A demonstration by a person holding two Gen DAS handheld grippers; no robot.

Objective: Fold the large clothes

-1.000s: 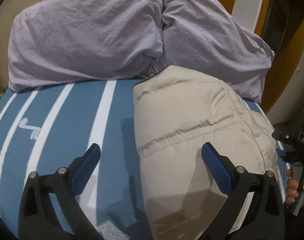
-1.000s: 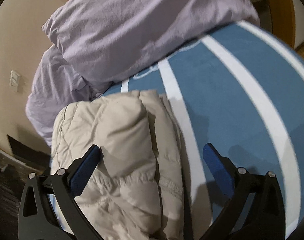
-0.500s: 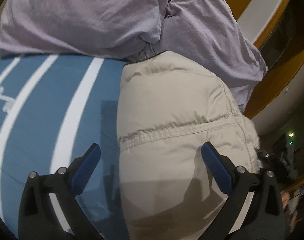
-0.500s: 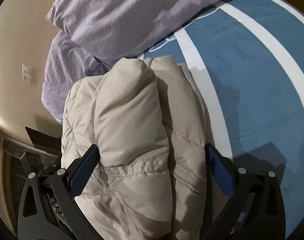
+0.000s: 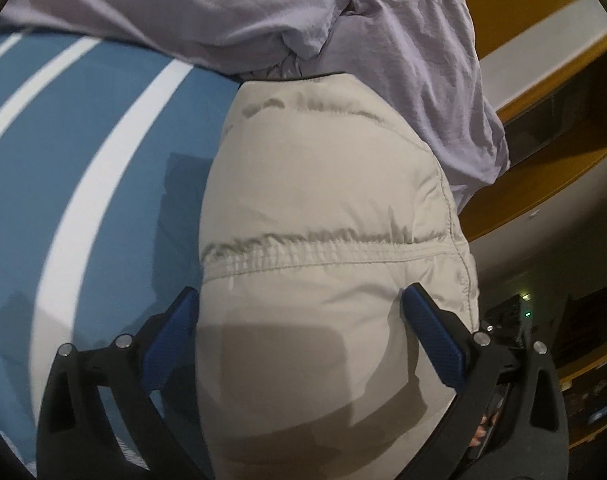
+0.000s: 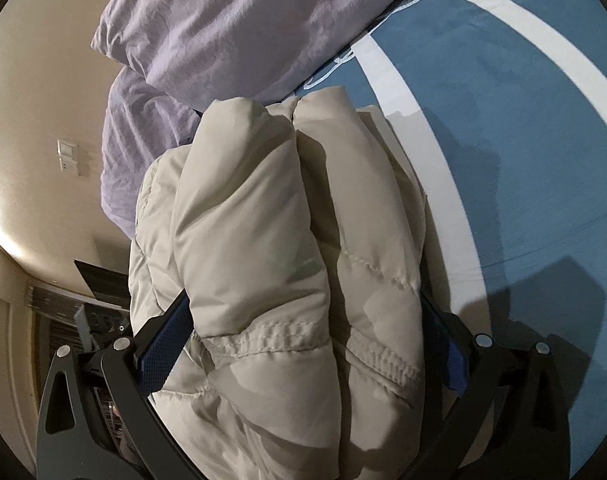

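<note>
Both grippers have closed in on the folded beige puffer jacket (image 5: 327, 208) since a second ago, when it lay well ahead of the fingers; now the left gripper (image 5: 299, 332) has its jaws spread wide with the jacket's bulk filling the gap, blue pads just beside or touching its sides. Right gripper (image 6: 303, 344) likewise spread, straddling the stacked folds of the jacket (image 6: 263, 240), pads against both flanks; jacket lies on the blue white-striped bed cover (image 5: 103, 152), its far end against the lilac pillows (image 5: 231, 4)
</note>
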